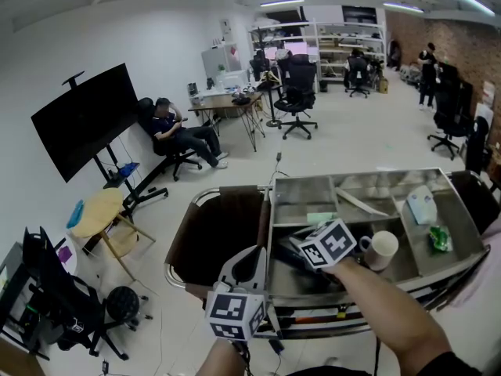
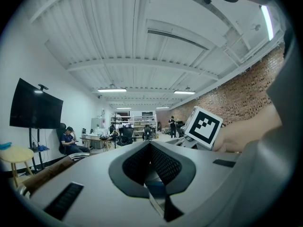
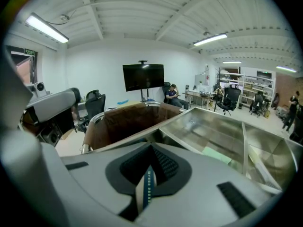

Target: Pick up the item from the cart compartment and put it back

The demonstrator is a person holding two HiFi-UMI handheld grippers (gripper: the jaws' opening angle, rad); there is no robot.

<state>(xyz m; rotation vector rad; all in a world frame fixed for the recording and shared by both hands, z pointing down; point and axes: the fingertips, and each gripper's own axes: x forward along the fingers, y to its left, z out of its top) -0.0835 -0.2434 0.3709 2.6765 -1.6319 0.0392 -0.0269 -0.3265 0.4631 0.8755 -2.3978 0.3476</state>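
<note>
The item itself is hard to pin down. The nearest candidate is a dark shape [image 1: 286,258] on the floor of the front middle compartment of the cart [image 1: 360,175], low in the centre of the head view, and it is too shadowed to name or to give a long axis. It lies directly under and just left of your right tool [image 3: 150,150], which points down and away towards the brown bag [image 1: 219,233] at the cart's left end.

The right tool's jaws are pressed fully together, and its own view shows no item pinched between them, so you probably have nothing yet. A pale green sheet [image 1: 321,218] lies flat in the compartment behind, ahead and to the right of those jaws. A white mug [image 1: 383,249] stands just to the tool's right.

Your left tool [image 2: 149,145] is also closed, held level at the cart's near edge, farther from everything. The right hand is clearly the nearer one.
</note>
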